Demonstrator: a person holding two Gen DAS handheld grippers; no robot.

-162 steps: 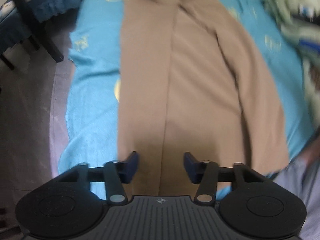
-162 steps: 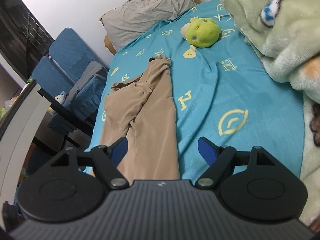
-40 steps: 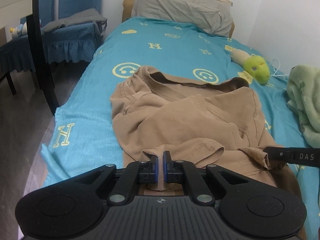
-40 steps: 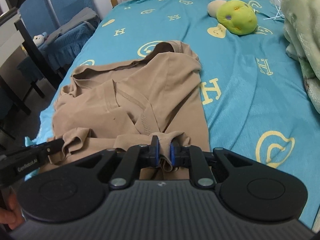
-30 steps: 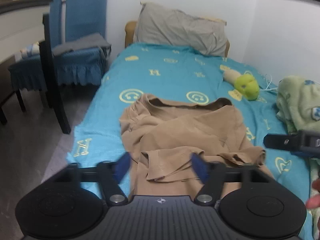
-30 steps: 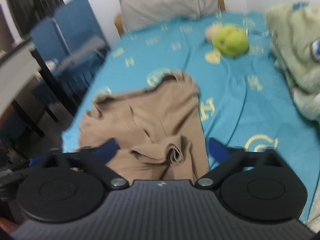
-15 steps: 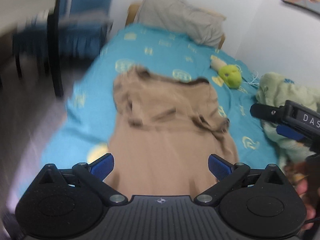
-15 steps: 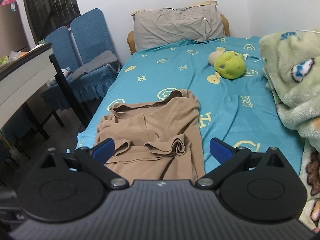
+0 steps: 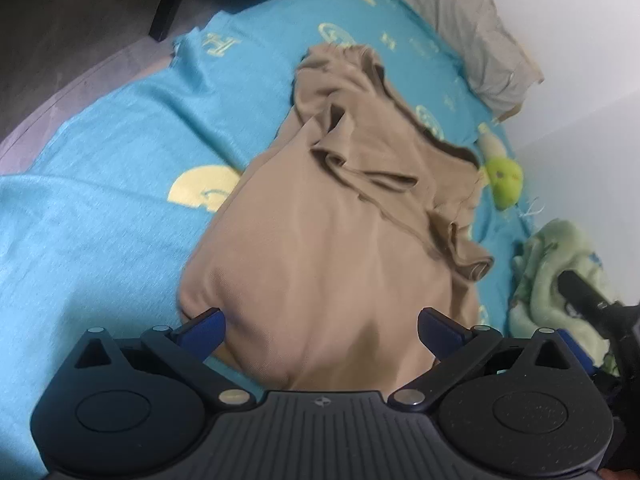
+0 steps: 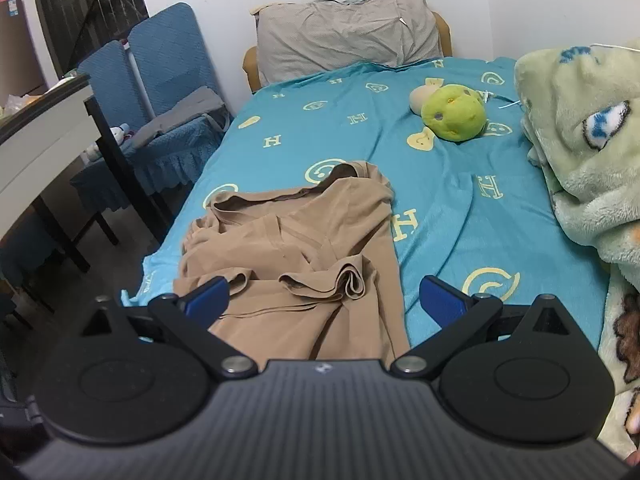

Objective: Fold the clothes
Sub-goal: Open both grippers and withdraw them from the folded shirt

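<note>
A tan garment [image 9: 340, 240] lies folded over on itself on the blue bedsheet [image 9: 100, 208], its loose ends bunched on top toward the pillow. It also shows in the right wrist view [image 10: 296, 256], with the folded hems [image 10: 320, 280] lying across its middle. My left gripper [image 9: 320, 322] is open and empty, low over the near folded edge. My right gripper [image 10: 324, 296] is open and empty, held back above the near end of the garment. Part of the right gripper shows at the right edge of the left wrist view [image 9: 592, 296].
A grey pillow [image 10: 344, 36] lies at the head of the bed. A green plush toy [image 10: 452, 114] sits on the sheet [image 10: 440, 208], and a pale green fleece blanket [image 10: 584, 140] is piled on the right. Blue chairs [image 10: 160, 80] and a table [image 10: 44, 136] stand left of the bed.
Both grippers let go of the garment's ends, opened wide and drew back. The left gripper then swung down low over the near fold. The garment's ends now lie on top of it.
</note>
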